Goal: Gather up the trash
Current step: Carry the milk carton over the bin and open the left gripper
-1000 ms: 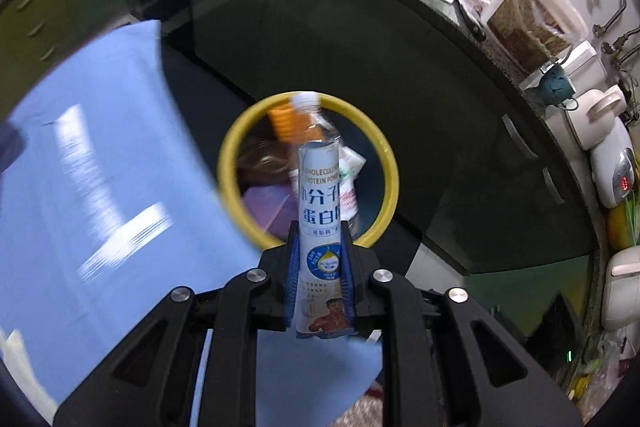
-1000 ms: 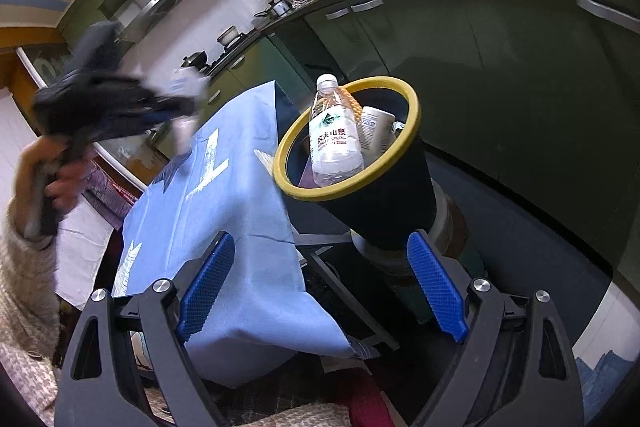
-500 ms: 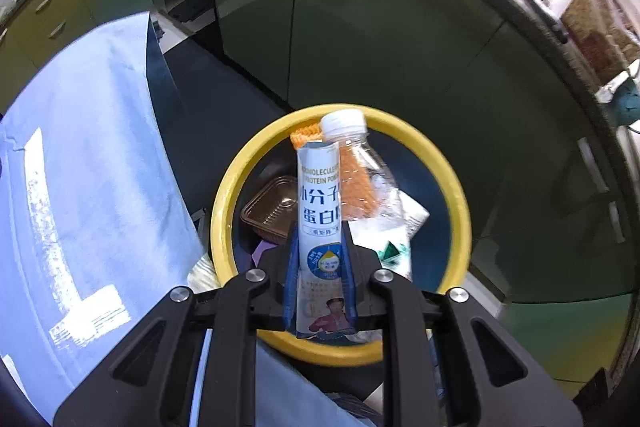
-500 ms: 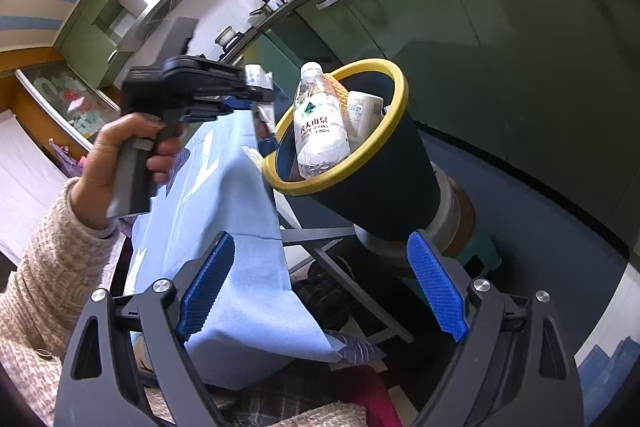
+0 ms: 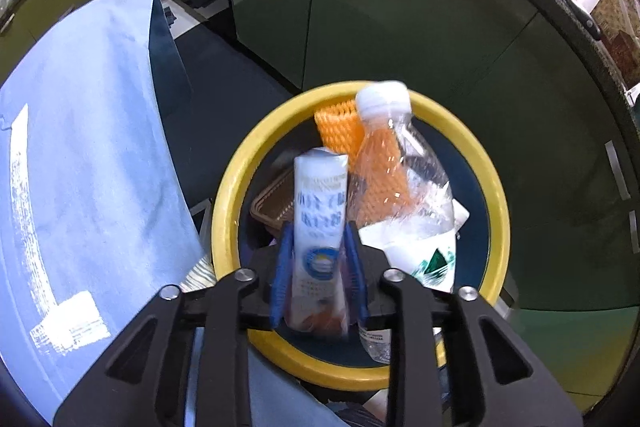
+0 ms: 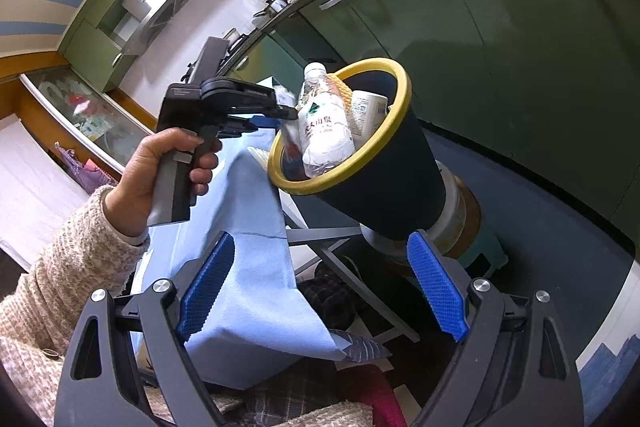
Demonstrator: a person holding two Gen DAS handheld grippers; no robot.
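bright window glare top right, strong fisheye bending at edges, motion blur on the sachet (image 5: 319, 227).

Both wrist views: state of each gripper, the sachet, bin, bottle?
left hand-held gripper: shut on sachet, over bin mouth
right hand-held gripper: open, empty, apart from bin
sachet: clamped upright, not yet dropped
bin: open-topped, already holds trash
water bottle: capped, leaning in bin, top above rim
orange foam net: in bin, behind bottle
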